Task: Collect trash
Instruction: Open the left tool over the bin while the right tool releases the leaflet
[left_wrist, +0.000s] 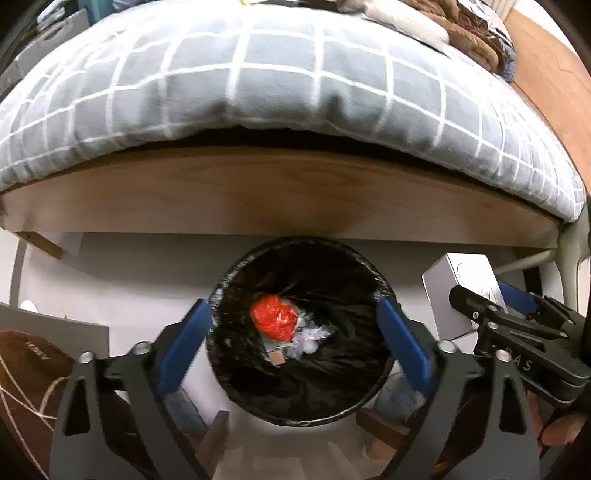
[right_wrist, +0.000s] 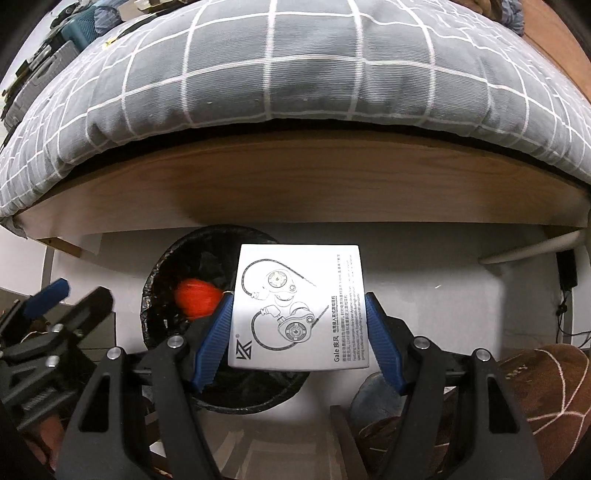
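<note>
A round bin with a black liner stands on the pale floor beside the bed. In it lie a crumpled red wad and some clear plastic scraps. My left gripper hangs over the bin mouth, open, its blue fingers spread wide with nothing between them. My right gripper is shut on a white earphone box, a pad on each side edge. The box hangs over the bin's right rim, and the red wad shows to its left. In the left wrist view the box is at the right.
A bed with a grey checked duvet and a wooden side board stands just behind the bin. Brown slippers are on the floor near me. Cables and a dark plug sit at the far right.
</note>
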